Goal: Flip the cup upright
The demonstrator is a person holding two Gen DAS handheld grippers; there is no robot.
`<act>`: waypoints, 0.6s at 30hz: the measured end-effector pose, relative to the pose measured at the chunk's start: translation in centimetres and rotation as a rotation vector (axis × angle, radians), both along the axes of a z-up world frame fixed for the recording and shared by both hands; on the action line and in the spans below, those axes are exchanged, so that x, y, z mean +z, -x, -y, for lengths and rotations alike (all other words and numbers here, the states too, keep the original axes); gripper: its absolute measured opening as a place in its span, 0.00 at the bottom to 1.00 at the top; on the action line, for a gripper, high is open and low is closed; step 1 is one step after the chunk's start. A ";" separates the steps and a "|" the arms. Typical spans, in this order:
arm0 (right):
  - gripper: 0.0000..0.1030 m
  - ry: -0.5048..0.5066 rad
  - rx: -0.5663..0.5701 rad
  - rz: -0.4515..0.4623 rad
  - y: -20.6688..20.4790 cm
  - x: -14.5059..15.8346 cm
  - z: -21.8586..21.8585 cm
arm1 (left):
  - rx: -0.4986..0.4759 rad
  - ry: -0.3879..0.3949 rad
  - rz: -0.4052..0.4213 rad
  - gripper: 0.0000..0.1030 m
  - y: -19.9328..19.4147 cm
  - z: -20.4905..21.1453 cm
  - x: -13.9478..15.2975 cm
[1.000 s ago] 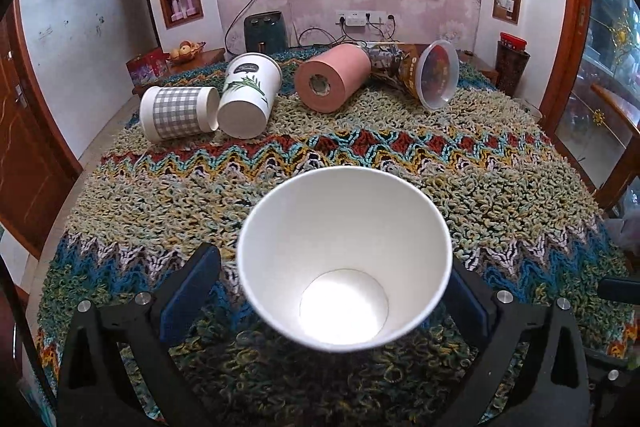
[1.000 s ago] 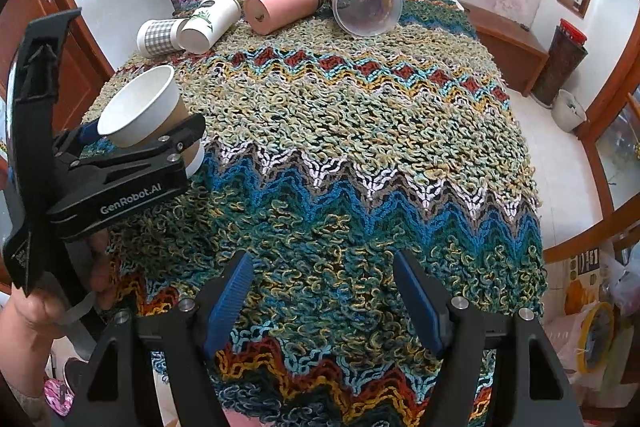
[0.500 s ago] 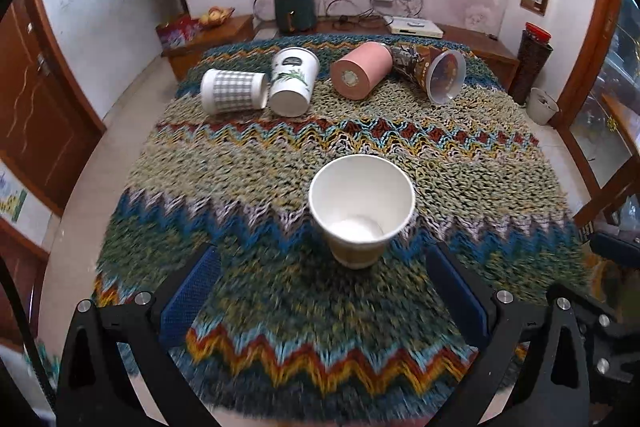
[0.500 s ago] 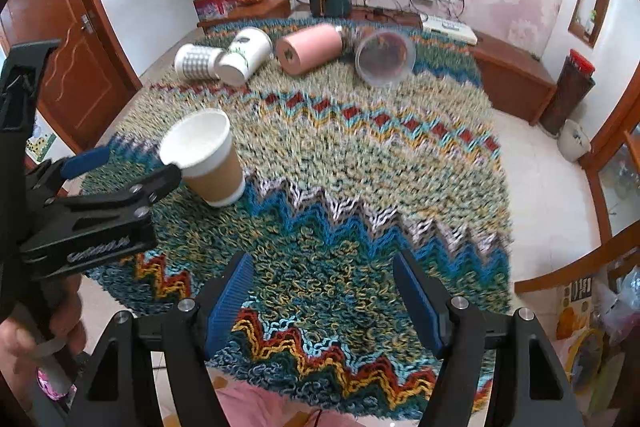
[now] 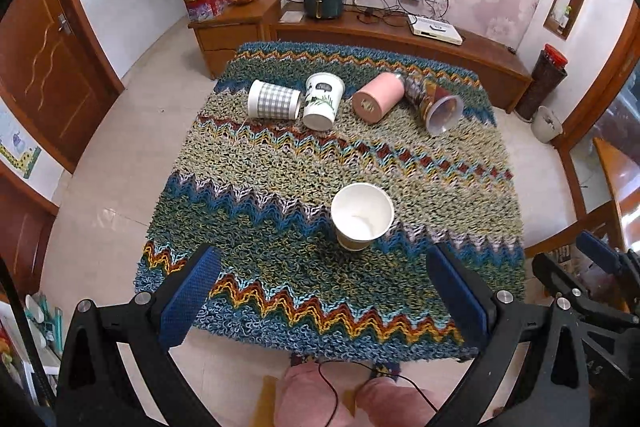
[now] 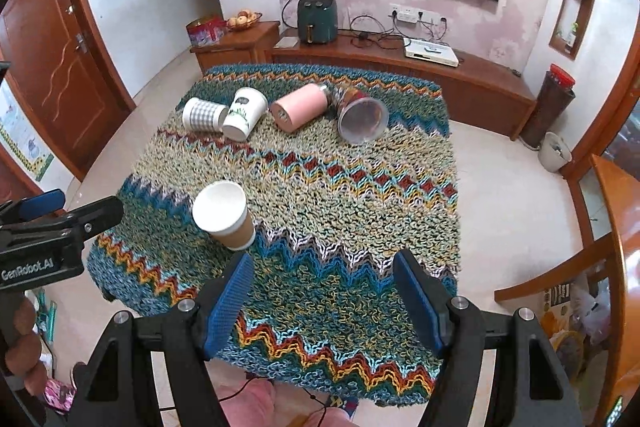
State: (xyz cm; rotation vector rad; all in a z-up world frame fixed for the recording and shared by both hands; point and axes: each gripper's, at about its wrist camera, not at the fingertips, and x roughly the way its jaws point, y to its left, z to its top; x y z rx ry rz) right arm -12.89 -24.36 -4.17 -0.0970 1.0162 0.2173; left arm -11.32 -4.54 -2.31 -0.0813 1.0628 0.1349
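A brown paper cup with a white inside stands upright on the woven zigzag cloth, mouth up; it also shows in the right wrist view. My left gripper is open and empty, held back above the table's near edge, well clear of the cup. My right gripper is open and empty, also high above the near edge. The left gripper's body shows at the left of the right wrist view.
Several containers lie on their sides at the far end: a checked cup, a white leaf-print cup, a pink cylinder and a clear plastic cup. A wooden cabinet with an air fryer stands behind the table.
My left gripper has let go of the paper cup, which now stands on the cloth, and has drawn back and up. My right gripper has also risen and pulled back.
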 end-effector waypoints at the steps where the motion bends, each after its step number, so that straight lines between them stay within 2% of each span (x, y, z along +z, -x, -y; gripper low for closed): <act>1: 0.71 0.003 -0.008 0.005 0.0 0.6 -0.1 | -0.004 0.007 -0.003 1.00 0.0 0.0 0.5; 4: 0.77 0.006 -0.037 0.019 0.3 2.2 -0.5 | -0.022 -0.005 0.001 1.00 0.0 0.1 2.1; 6: 0.77 0.000 -0.061 0.027 0.5 2.9 -0.7 | -0.032 -0.039 0.019 1.00 0.2 0.3 3.2; 10: 0.77 -0.004 -0.092 0.025 0.7 4.0 -1.4 | -0.068 -0.057 0.048 1.00 0.4 0.5 4.7; 18: 0.78 0.002 -0.174 0.012 0.7 5.1 -1.7 | -0.120 -0.012 0.026 1.00 -0.5 0.1 4.9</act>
